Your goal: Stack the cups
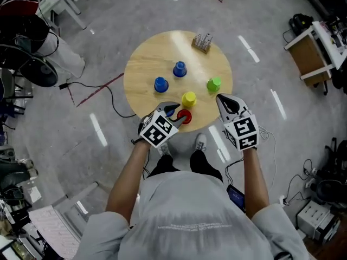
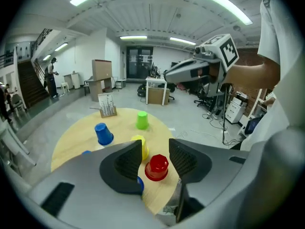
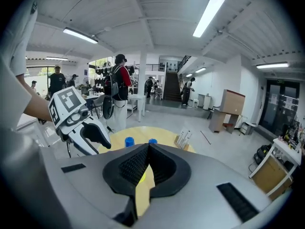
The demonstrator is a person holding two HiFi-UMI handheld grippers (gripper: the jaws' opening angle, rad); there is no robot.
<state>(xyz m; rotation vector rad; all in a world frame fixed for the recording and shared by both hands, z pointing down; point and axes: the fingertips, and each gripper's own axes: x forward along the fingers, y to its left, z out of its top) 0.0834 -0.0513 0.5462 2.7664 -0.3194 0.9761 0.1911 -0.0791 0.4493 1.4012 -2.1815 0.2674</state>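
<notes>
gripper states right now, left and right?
Left gripper: open, red cup between its jaws, not gripped.
Right gripper: closed, holding nothing.

In the head view the left gripper (image 1: 174, 116) covers most of one blue cup (image 1: 170, 111) and the red cup's (image 1: 186, 117) near edge. In the left gripper view its left jaw hides part of the yellow cup (image 2: 139, 146). Past the right gripper's (image 3: 148, 148) closed jaws only a yellow-green sliver (image 3: 141, 175) shows, and which cup it is cannot be told. The rack's (image 1: 201, 41) contents are too small to make out.

Head view steeply down on round table (image 1: 145, 64); gripper views low, facing across same table.
</notes>
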